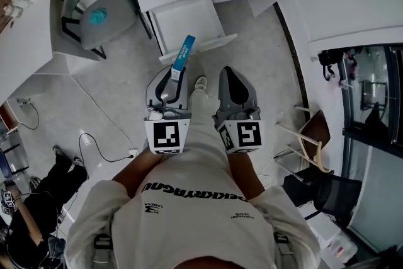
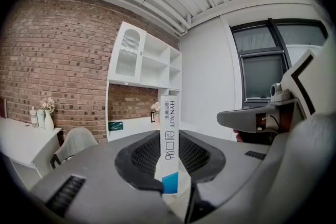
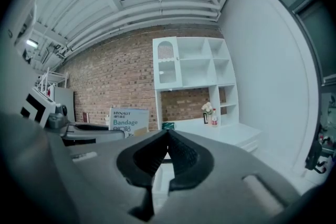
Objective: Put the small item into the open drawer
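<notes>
Box held near drawer
Left gripper fingers clamp the box (upright between them); right gripper fingers together, drawer beyond.

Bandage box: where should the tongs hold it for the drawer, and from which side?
Clamp the bandage box by its two broad faces at one short end, coming in along its length, as the left tongs do now. It is thin and flat, and the free end sticks out towards the drawer.
</notes>
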